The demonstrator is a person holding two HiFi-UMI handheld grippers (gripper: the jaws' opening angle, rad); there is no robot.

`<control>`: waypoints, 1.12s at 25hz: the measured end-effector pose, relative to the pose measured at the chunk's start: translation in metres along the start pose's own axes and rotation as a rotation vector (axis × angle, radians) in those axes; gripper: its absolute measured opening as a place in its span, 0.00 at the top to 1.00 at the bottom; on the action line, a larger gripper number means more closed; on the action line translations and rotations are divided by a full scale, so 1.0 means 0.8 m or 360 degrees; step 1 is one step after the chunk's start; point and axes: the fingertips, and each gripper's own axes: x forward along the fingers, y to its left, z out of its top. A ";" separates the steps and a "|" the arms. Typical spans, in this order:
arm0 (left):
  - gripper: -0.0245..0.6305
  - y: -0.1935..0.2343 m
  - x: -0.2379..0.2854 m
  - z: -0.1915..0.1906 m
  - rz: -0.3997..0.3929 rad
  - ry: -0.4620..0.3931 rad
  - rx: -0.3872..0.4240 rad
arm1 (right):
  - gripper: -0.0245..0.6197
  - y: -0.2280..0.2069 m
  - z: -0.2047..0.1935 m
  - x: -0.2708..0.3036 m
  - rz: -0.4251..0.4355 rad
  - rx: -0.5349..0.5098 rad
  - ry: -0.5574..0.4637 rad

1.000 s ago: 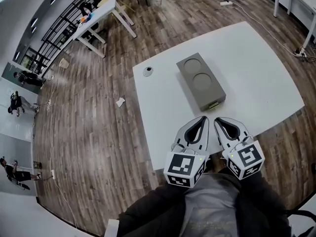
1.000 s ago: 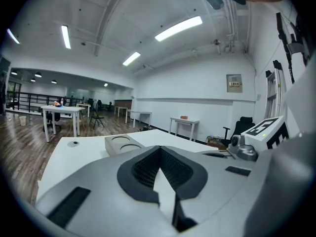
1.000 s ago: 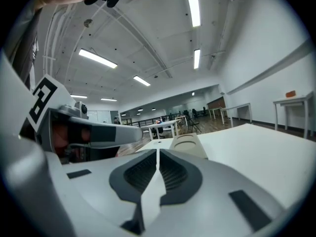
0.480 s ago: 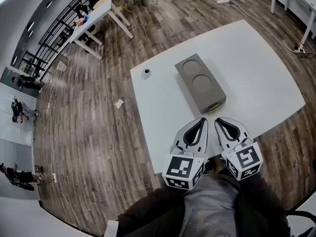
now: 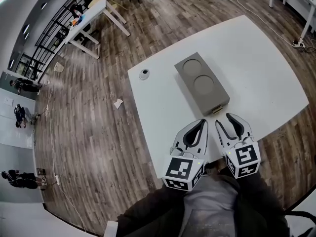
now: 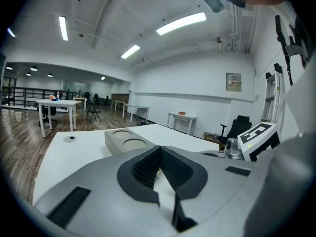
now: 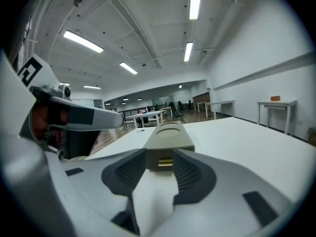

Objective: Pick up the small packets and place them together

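The grey box (image 5: 201,82) is laid on the tabletop (image 5: 261,63) with its long axis running away from the near edge. A yellow strip (image 7: 165,161), possibly a packet, is seen in its near end. The right gripper (image 5: 226,121) is held straight before that end, its fingers just opened and empty. It is nearer than the left gripper (image 6: 159,151), whose fingers are pressed together on nothing.
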 end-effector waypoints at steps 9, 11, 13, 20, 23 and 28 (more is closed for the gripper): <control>0.96 0.032 0.022 -0.009 -0.0011 0.0068 -0.0059 | 0.69 -0.014 -0.020 0.038 -0.0083 -0.0055 0.0198; 0.96 0.037 0.025 -0.012 -0.0011 0.0091 -0.0083 | 0.69 -0.015 -0.023 0.044 -0.0078 -0.0051 0.0232; 0.96 0.039 0.026 -0.016 -0.0018 0.0116 -0.0107 | 0.69 -0.014 -0.025 0.050 -0.0070 -0.0032 0.0261; 0.96 0.059 0.030 -0.022 -0.0009 0.0129 -0.0152 | 0.69 -0.020 -0.026 0.063 -0.0171 -0.0097 0.0293; 0.96 0.064 0.028 -0.024 -0.0002 0.0136 -0.0166 | 0.69 -0.018 -0.027 0.066 -0.0163 -0.0111 0.0299; 0.96 0.064 0.030 -0.026 -0.0013 0.0137 -0.0175 | 0.69 -0.021 -0.029 0.067 -0.0159 -0.0122 0.0301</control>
